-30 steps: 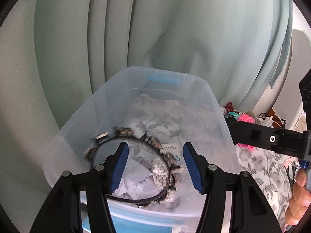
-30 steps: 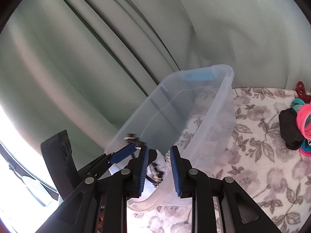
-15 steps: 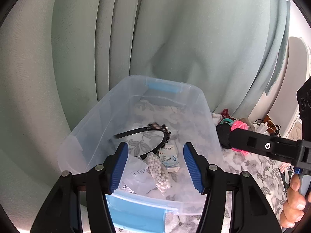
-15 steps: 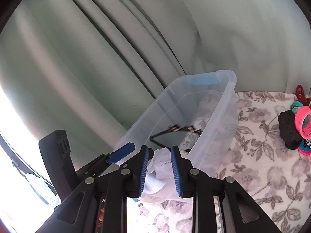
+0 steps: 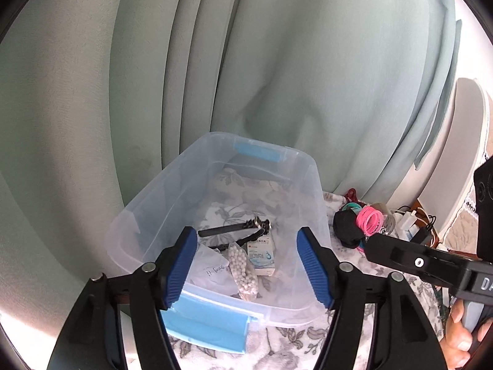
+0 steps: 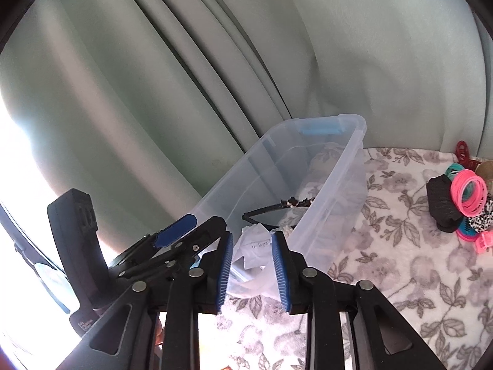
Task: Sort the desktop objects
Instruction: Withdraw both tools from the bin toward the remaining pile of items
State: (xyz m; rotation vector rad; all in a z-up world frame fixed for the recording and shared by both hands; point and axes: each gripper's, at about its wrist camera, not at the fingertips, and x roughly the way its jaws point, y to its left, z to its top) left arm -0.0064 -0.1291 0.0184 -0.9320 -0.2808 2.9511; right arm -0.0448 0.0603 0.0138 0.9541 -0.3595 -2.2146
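A clear plastic storage bin [image 5: 311, 203] with blue handles sits on a desk covered by a white cloth printed with grey flowers [image 6: 400, 265], at the desk's back edge against pale green curtains [image 5: 277, 61]. Inside the bin lie a black headband [image 5: 234, 230] trimmed with small decorations, a small bag of white beads [image 5: 243, 273], a small white and blue box [image 5: 262, 254] and a crumpled clear bag with a handwritten paper label [image 5: 212, 269]. The left gripper [image 5: 248, 269] hangs above the near end of the bin, its blue-padded jaws apart and opening, gripping nothing; the bin's contents show through the gap below. The right gripper [image 6: 251, 269] hangs just beside it at the bin's near end, jaws narrower but also opening, with nothing pressed between the pads; the crumpled bag [image 6: 255, 246] shows beyond them. In the left wrist view a person's hand [image 5: 465, 336] shows at the right edge, wrapped around the right gripper's handle. Toward the desk's right back corner, well apart from the bin, sits a pile of hair accessories: pink hair ties [image 6: 468, 191], teal ones, a black cloth item [image 6: 442, 203], a spotted scrunchie and a red claw clip [image 6: 462, 151].
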